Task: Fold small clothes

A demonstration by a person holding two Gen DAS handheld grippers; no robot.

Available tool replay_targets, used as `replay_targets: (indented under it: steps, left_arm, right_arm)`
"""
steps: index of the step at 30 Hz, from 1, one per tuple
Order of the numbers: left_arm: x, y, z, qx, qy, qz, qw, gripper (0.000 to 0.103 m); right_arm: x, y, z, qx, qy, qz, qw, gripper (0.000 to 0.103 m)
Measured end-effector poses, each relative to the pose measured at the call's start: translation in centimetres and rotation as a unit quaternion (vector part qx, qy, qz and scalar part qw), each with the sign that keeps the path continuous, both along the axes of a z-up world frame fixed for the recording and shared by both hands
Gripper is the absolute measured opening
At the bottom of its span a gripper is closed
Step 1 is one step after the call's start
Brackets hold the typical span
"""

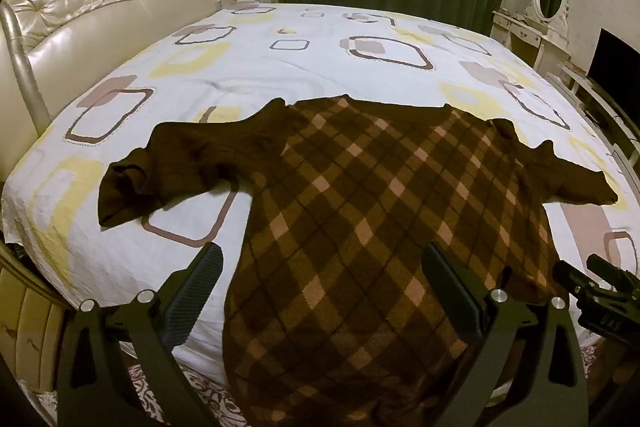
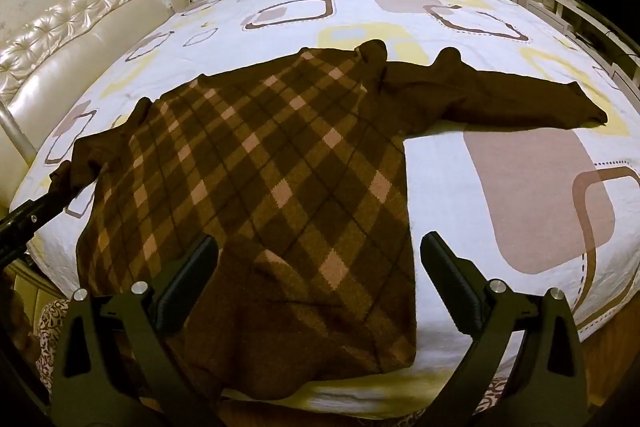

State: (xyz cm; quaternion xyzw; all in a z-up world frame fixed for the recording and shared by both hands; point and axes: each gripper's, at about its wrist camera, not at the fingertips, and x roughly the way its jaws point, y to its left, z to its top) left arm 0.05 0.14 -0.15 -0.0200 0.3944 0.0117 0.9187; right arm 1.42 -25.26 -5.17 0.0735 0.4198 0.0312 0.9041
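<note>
Both our tongs, left [image 1: 322,287] and right [image 2: 320,277], gape wide over the soft, limp argyle sweater [image 1: 360,195] on the bed [image 1: 256,59]; we'd pinch its hem corners at the near edge.

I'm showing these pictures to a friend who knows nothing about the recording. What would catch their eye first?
The brown argyle sweater dominates, spread flat on the near half of the bed, both plain brown sleeves stretched out sideways. Under it lies a white sheet printed with yellow and brown rounded squares. The left gripper and right gripper hang open over the sweater's hem, holding nothing.
</note>
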Motion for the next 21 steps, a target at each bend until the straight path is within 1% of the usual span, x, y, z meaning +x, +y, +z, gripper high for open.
replay_targets:
  steps: [21]
  left_arm:
    - [0.09,0.12,0.07,0.0,0.001,0.001,1.0,0.099]
  right_arm:
    - [0.26,0.18,-0.4,0.001,0.003,0.0,1.0,0.101]
